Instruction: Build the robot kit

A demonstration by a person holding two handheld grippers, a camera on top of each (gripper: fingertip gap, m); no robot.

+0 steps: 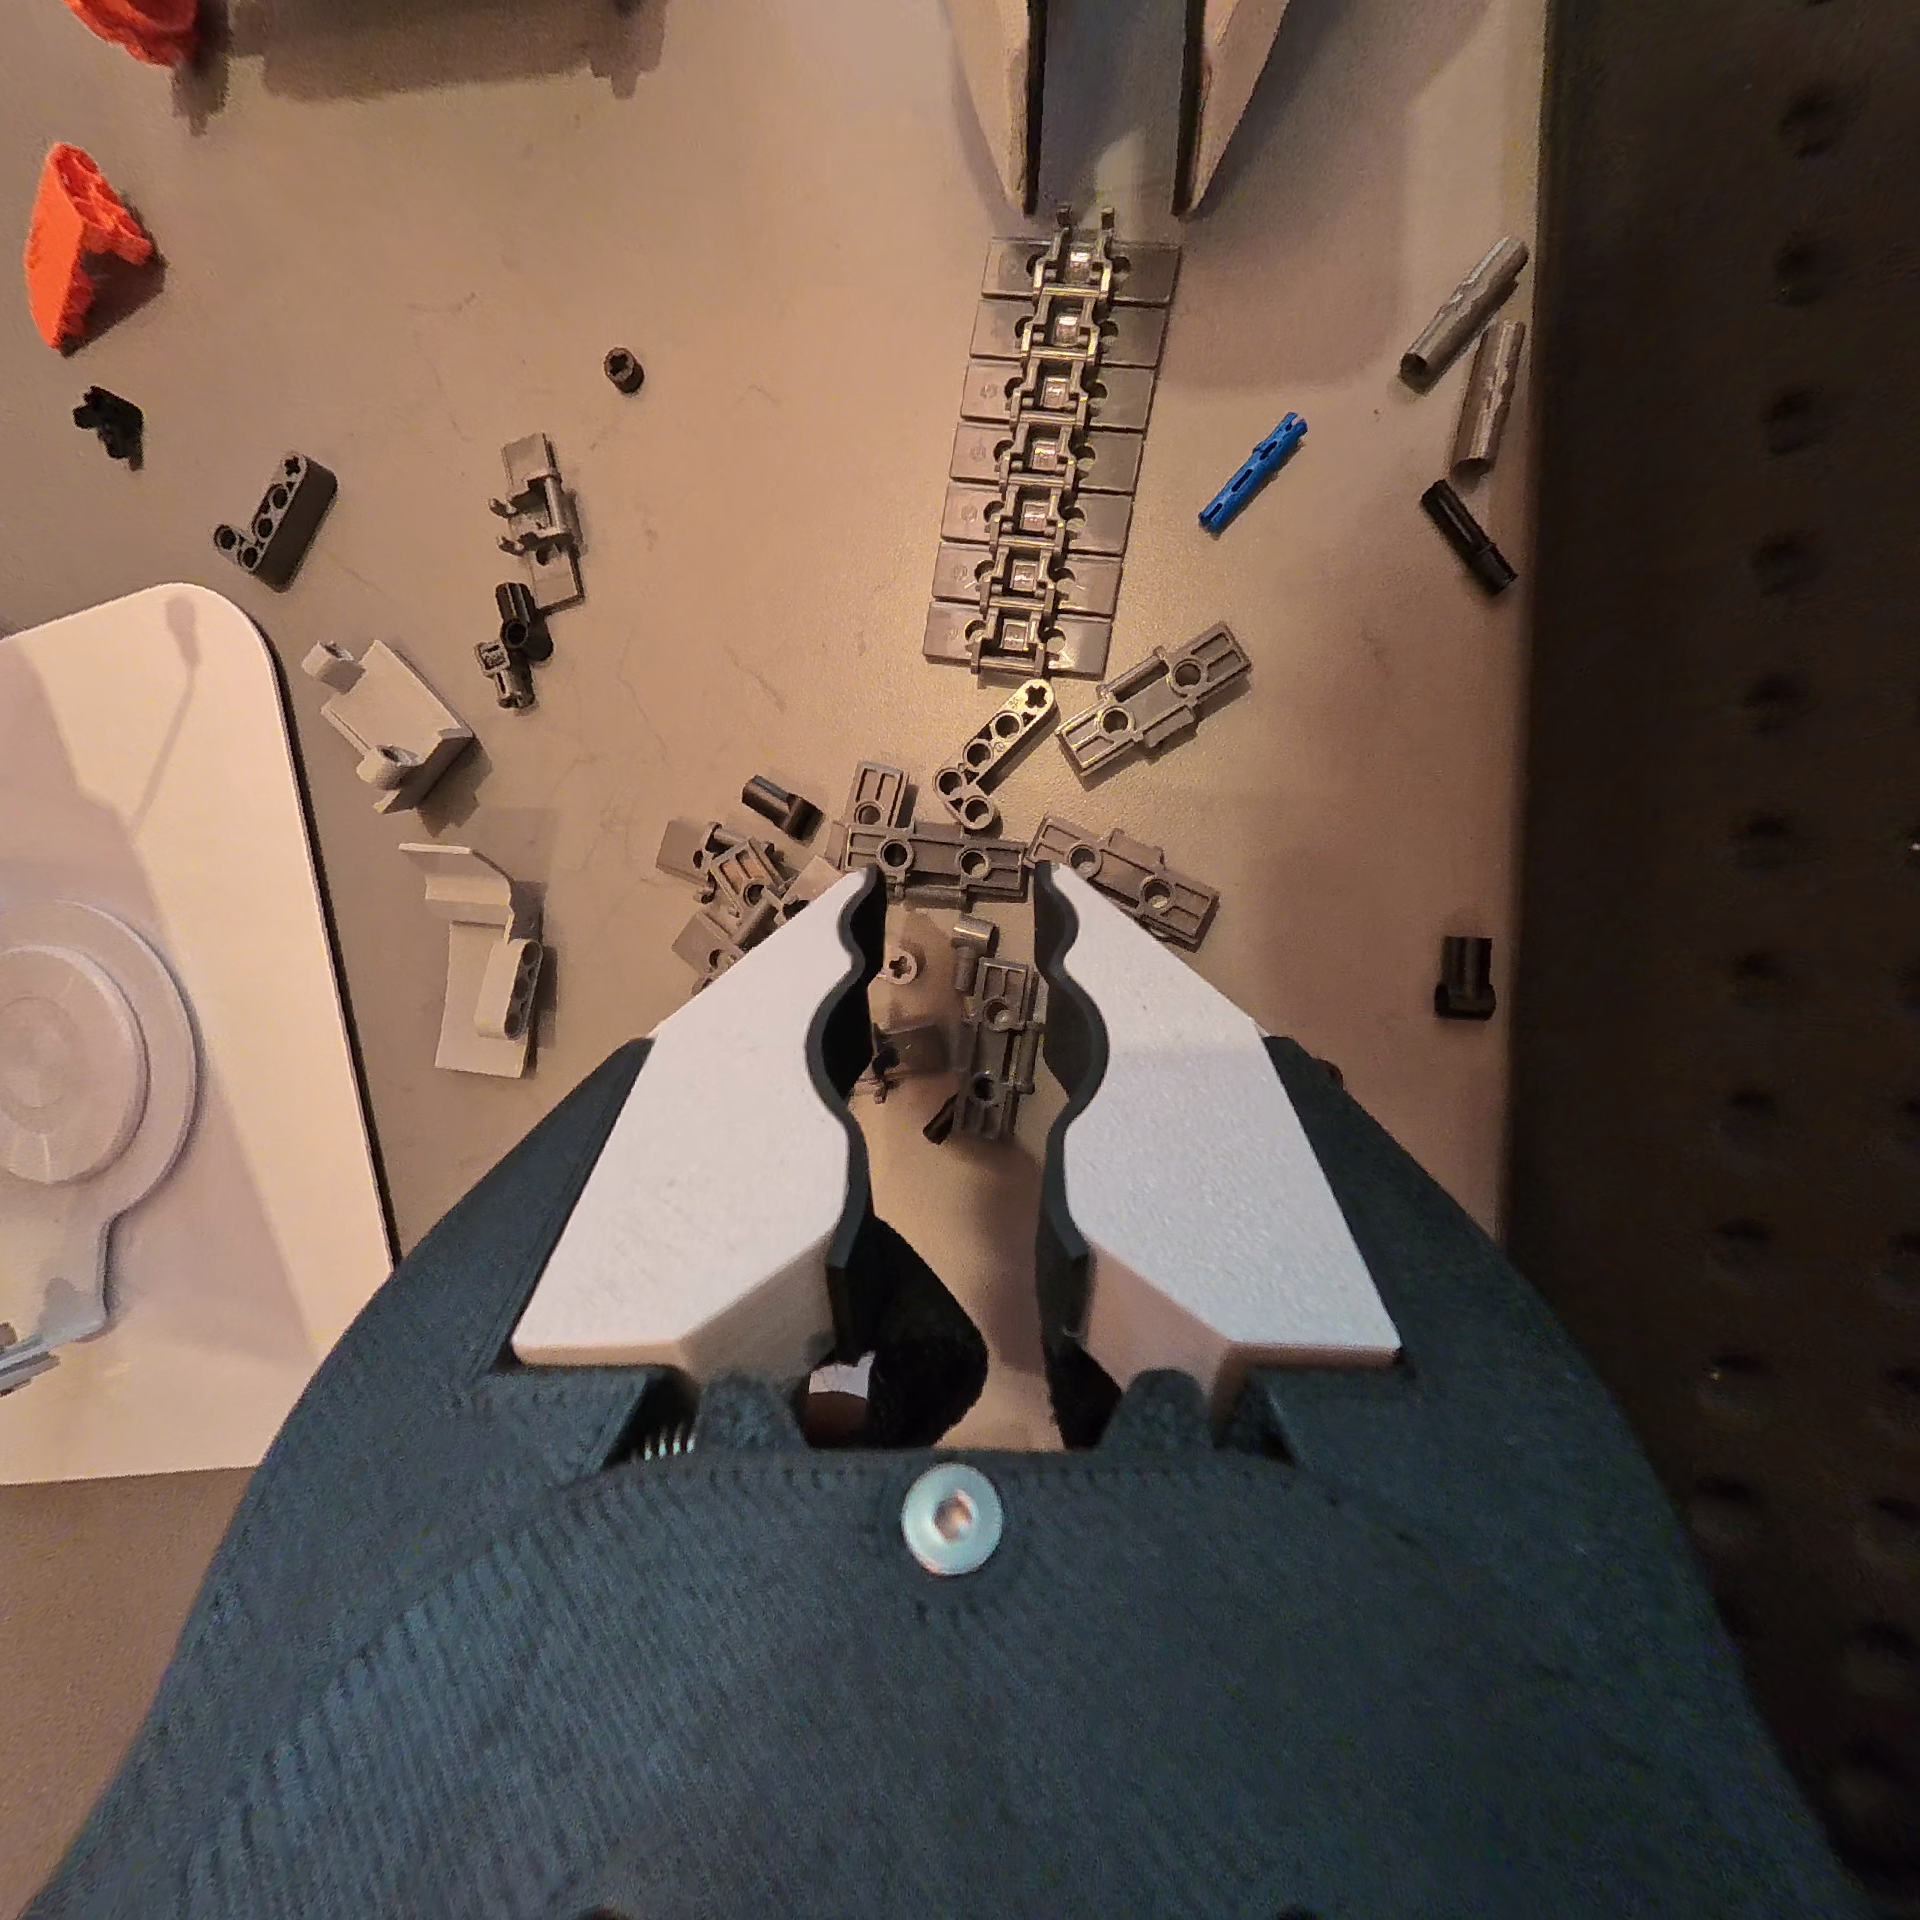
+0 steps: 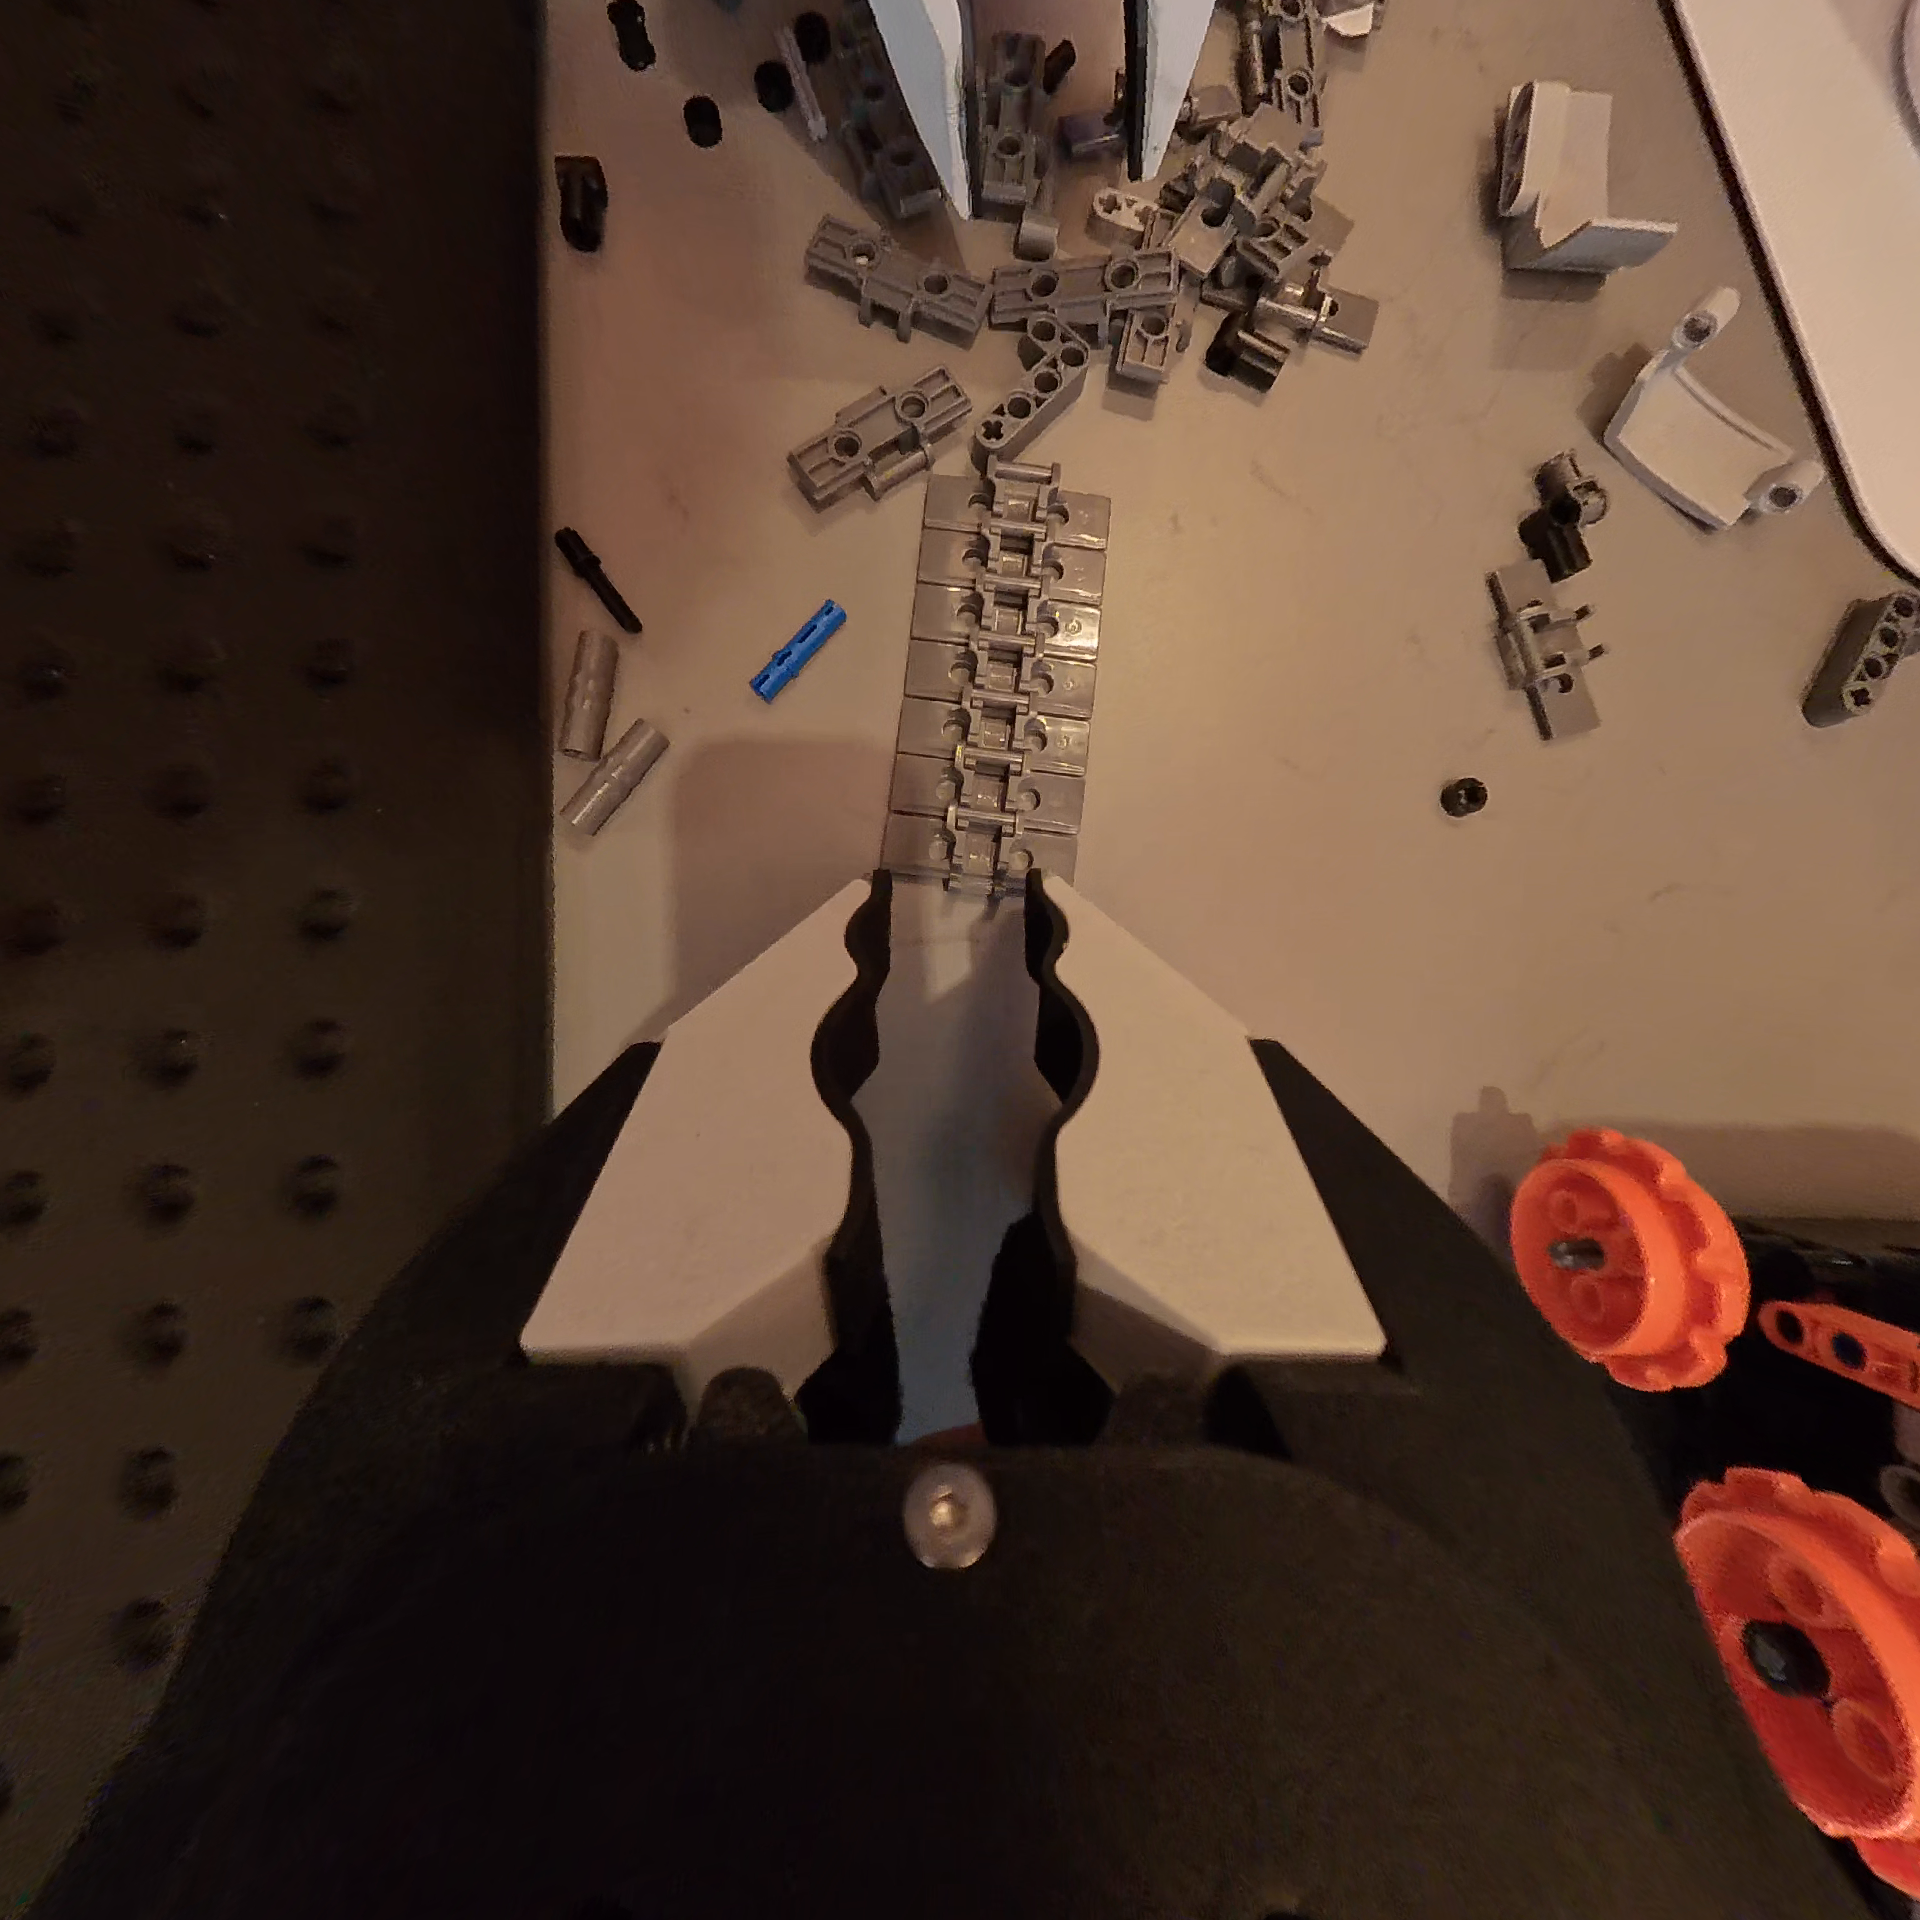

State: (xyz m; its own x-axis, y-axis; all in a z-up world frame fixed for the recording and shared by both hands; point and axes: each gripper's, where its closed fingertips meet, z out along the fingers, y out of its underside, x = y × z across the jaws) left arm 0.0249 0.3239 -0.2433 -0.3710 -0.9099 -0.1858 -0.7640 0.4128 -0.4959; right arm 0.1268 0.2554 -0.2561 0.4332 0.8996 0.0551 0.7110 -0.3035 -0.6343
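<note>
**Left wrist view and right wrist view: two parted grippers at either end of a grey track strip**

Left wrist view: the left gripper has its pale fingers spread apart with nothing between them, hanging over a loose heap of small grey plastic track links. Single links and a black pin show through the gap, so the tips are crowded on every side by loose pieces. Just beyond the heap lies a dark bent beam with round holes, and past it the assembled strip of grey plastic tread links lies flat on the tan tabletop, running away towards the other gripper.

To the strip's right lie a small blue plastic pin, two grey tube connectors and a black pin. To the left lie curved grey panel pieces, a white board and an orange plastic piece.

Right wrist view: the right gripper is likewise parted and empty, its tips just short of the strip's near end, whether touching it cannot be told. Orange toothed plastic wheels sit near its right side, and a dark studded baseplate borders the left.
</note>
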